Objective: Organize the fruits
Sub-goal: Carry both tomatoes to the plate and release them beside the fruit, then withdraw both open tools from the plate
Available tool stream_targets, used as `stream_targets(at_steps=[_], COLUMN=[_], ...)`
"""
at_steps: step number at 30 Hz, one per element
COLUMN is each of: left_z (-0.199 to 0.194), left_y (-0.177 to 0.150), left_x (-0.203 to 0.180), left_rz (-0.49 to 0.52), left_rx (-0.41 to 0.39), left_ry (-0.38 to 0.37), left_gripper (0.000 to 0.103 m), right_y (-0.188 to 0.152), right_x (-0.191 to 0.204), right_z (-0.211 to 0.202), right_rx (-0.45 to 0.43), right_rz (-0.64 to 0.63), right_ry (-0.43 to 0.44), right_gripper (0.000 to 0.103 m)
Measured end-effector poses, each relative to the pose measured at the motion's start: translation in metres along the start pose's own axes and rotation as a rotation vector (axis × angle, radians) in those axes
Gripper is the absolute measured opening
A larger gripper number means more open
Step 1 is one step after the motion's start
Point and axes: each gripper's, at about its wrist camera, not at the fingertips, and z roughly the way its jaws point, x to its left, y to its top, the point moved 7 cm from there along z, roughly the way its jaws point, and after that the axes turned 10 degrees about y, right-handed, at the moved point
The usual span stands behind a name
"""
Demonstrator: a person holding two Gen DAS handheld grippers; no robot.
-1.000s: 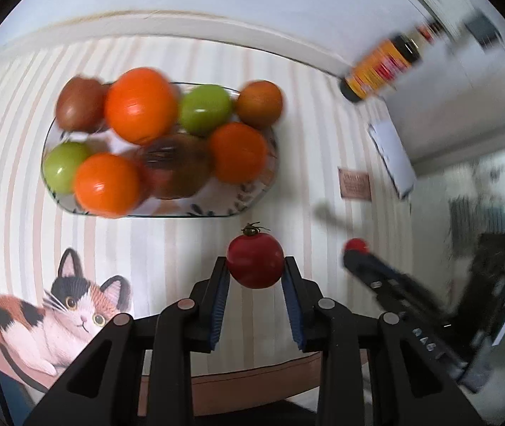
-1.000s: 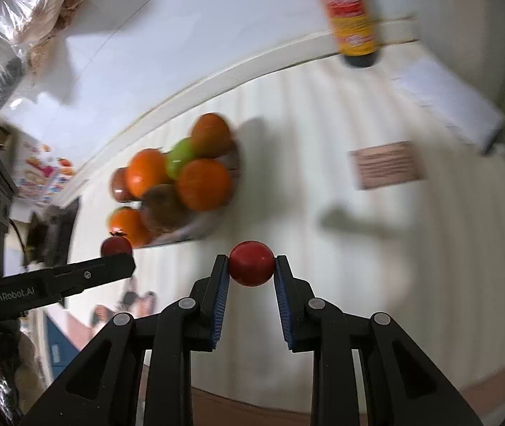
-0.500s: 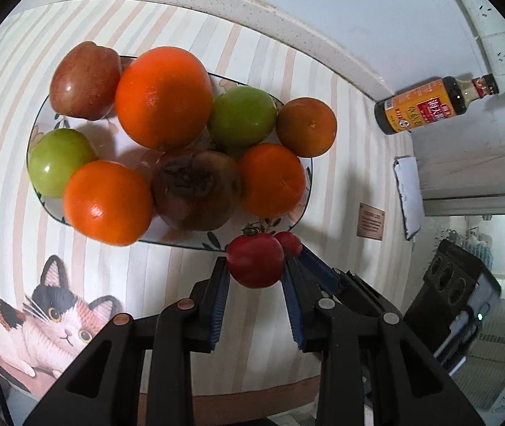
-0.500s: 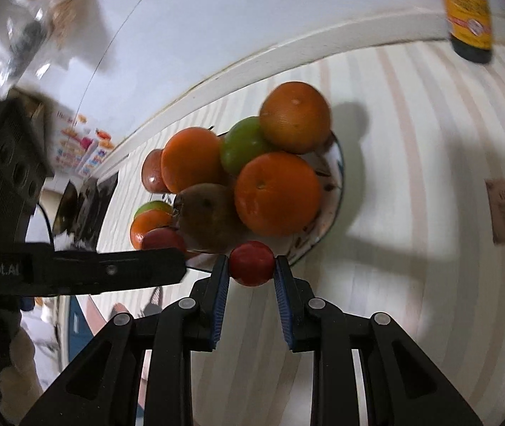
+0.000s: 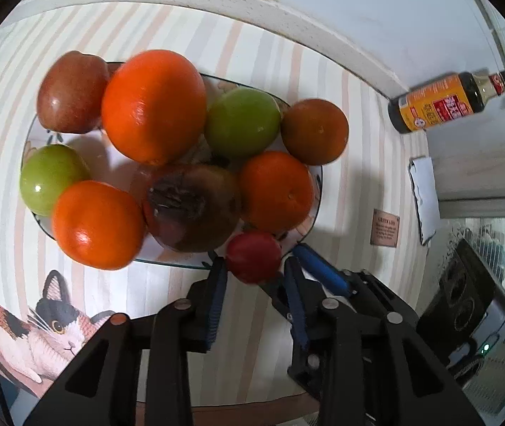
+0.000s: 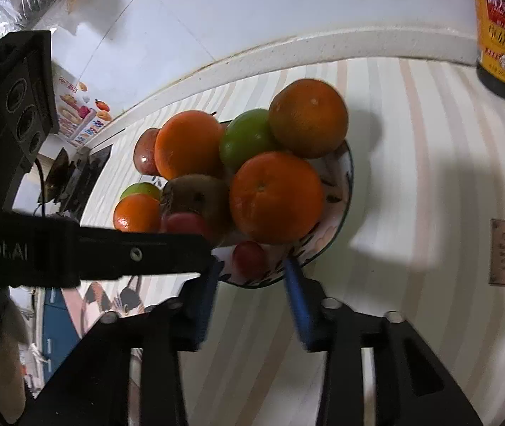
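While both claws [image 5: 254,277] [image 6: 250,277] gape, two tomatoes [image 5: 253,262] [image 6: 248,259] crowd the plate's rim [image 6: 348,177].

Both fisheye views sit close above the striped bench [image 5: 323,81], each looking forward along its own tool. The left-wrist view faces the oval patterned fruit plate [image 5: 318,191] from its near long edge; the right-wrist view meets the same plate [image 6: 344,191] from one end. Both also share the yellow-labelled dark sauce bottle [image 5: 444,101] [image 6: 500,32].
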Motion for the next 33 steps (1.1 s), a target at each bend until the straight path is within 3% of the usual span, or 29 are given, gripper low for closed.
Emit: stream_targets(at_steps=[1, 2, 6, 9, 10, 11, 13, 16, 18, 23, 33], left_z=[-0.001, -0.003, -0.019, -0.036, -0.041, -0.046, -0.056, -0.069, -0.079, -0.111, -0.199], left_y=[0.000, 0.000, -0.001, -0.004, -0.006, -0.007, -0.010, -0.014, -0.020, -0.043, -0.120], left_x=[0.001, 0.002, 0.006, 0.013, 0.017, 0.022, 0.034, 0.054, 0.065, 0.077, 0.094], left_rz=[-0.003, -0.005, 0.012, 0.041, 0.046, 0.051, 0.062, 0.068, 0.061, 0.093, 0.139], left_rx=[0.001, -0.003, -0.049, -0.101, -0.119, -0.138, -0.177, -0.236, -0.261, -0.346, -0.518], left_ry=[0.003, 0.004, 0.042, 0.101, 0.123, 0.151, 0.217, 0.335, 0.372, 0.388, 0.401], left_gripper=[0.032, 0.032, 0.035, 0.054, 0.064, 0.078, 0.091, 0.095, 0.096, 0.096, 0.096], right_y=[0.001, 0.001, 0.000, 0.000, 0.000, -0.001, 0.000, 0.000, -0.002, -0.013, -0.060], right_x=[-0.001, -0.002, -0.008, -0.011, -0.012, -0.013, -0.013, -0.008, 0.002, 0.042, 0.147], right_z=[-0.001, -0.003, -0.018, -0.032, -0.038, -0.042, -0.052, -0.068, -0.077, -0.098, -0.173], right_rx=[-0.002, -0.005, -0.004, -0.004, -0.001, 0.001, -0.003, -0.017, -0.028, -0.060, -0.180], right_rz=[0.004, 0.010, 0.034, 0.044, 0.048, 0.054, 0.075, 0.090, 0.088, 0.063, 0.047], right_ry=[-0.009, -0.012, -0.058, -0.122, -0.158, -0.181, -0.227, -0.275, -0.302, -0.343, -0.402], right_gripper=[0.072, 0.075, 0.076, 0.088, 0.091, 0.092, 0.092, 0.093, 0.094, 0.094, 0.094])
